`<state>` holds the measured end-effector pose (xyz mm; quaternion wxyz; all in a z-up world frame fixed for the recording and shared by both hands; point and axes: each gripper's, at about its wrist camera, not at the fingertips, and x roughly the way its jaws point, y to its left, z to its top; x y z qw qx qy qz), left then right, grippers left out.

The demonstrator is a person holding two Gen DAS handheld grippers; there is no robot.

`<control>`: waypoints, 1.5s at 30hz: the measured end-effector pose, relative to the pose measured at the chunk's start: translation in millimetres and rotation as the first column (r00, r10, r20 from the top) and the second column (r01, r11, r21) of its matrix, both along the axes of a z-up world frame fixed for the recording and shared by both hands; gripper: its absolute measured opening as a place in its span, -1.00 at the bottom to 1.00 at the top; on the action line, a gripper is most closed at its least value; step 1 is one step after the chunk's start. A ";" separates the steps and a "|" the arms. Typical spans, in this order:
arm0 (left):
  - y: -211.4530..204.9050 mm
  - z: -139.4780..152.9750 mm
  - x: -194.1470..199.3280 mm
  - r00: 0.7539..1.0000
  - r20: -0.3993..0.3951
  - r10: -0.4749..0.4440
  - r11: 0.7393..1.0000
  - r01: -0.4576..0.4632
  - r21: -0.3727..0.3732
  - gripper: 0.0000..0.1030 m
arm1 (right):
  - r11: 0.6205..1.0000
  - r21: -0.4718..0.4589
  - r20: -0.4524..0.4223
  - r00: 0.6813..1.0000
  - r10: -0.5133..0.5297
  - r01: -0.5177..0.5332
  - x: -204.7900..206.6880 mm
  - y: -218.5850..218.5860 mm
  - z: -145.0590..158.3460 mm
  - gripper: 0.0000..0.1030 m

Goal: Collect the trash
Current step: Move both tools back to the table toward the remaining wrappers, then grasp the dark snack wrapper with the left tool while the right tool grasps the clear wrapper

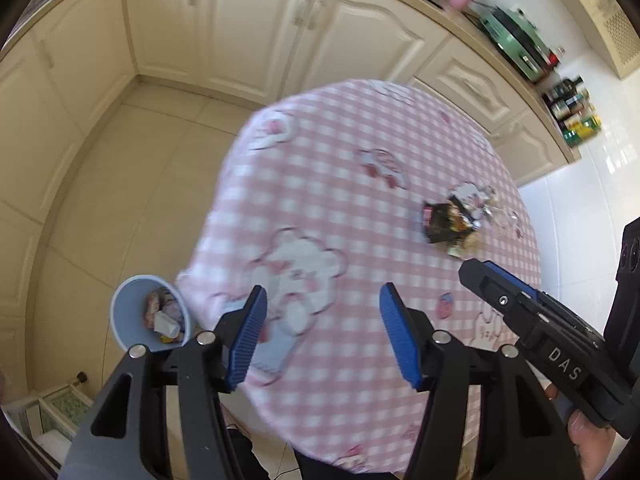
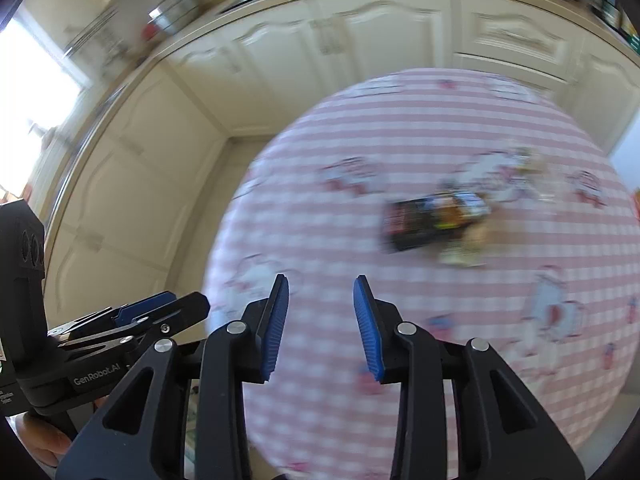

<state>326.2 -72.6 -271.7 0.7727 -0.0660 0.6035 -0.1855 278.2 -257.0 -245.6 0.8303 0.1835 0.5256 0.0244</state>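
A dark snack wrapper point(image 1: 444, 220) lies with crumpled foil scraps on the pink checked tablecloth point(image 1: 360, 200), at the far right of the table. Beside the table's left edge, low down, a pale blue bin point(image 1: 132, 312) holds several wrappers. My left gripper point(image 1: 324, 336) hangs over the near part of the table, open, with nothing between its blue pads. In the right wrist view, which is blurred, the wrapper point(image 2: 424, 220) lies ahead and to the right of my right gripper point(image 2: 322, 328), which is open and empty. The right gripper point(image 1: 532, 320) shows at the right edge of the left wrist view.
Cream kitchen cabinets point(image 1: 248, 36) run behind the table, with a green appliance point(image 1: 516, 40) and bottles point(image 1: 572, 108) on the counter. Beige floor tiles point(image 1: 132, 184) lie to the left of the table. A person's hand point(image 1: 588, 436) holds the right tool.
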 end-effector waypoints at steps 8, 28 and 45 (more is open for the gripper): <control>-103.2 -19.5 23.1 0.996 -0.046 -0.079 0.996 0.078 -0.033 0.14 | 0.990 -0.020 -0.027 0.989 -0.143 0.142 -9.1 -110.8 -9.8 -0.27; -166.8 -80.5 66.0 0.983 -0.134 -0.122 0.992 0.125 0.011 -0.71 | 0.963 -0.018 -0.071 0.960 -0.271 0.270 37.4 -191.0 -54.8 -0.06; -128.9 -35.7 60.8 0.987 -0.038 -0.159 0.981 0.153 -0.122 -0.98 | 0.965 -0.072 -0.021 0.967 -0.256 0.254 36.4 -163.7 -26.9 -0.94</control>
